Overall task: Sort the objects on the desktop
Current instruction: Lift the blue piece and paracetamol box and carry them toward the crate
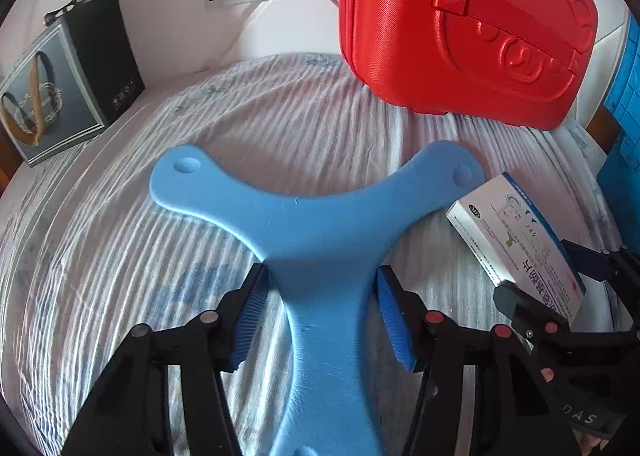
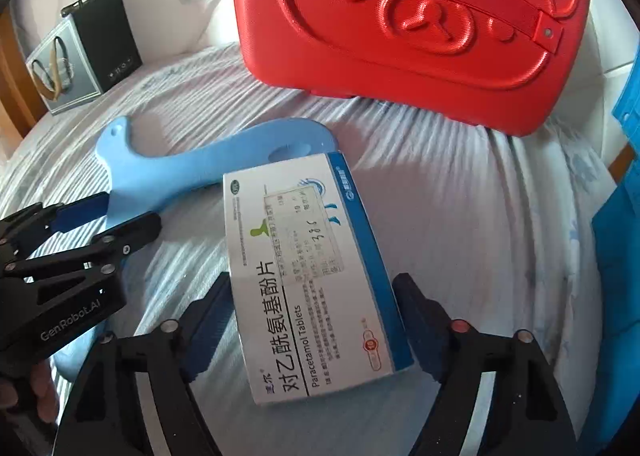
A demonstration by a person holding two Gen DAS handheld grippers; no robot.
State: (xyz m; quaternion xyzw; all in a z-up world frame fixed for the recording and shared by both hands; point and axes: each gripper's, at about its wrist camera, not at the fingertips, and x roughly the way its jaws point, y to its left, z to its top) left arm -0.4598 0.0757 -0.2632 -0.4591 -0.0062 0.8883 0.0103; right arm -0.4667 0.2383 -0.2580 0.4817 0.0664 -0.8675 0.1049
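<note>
Your left claw (image 1: 322, 312) grips the blue foam piece (image 1: 316, 216), your right claw (image 2: 314, 330) clamps the pill box (image 2: 308, 268), whose "Paracetamol Tablets" lettering only the right view shows.

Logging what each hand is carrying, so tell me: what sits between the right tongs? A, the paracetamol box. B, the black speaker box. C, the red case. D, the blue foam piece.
A: in the right wrist view the paracetamol box sits between the right tongs, while the blue foam piece is at the left tongs.
</note>
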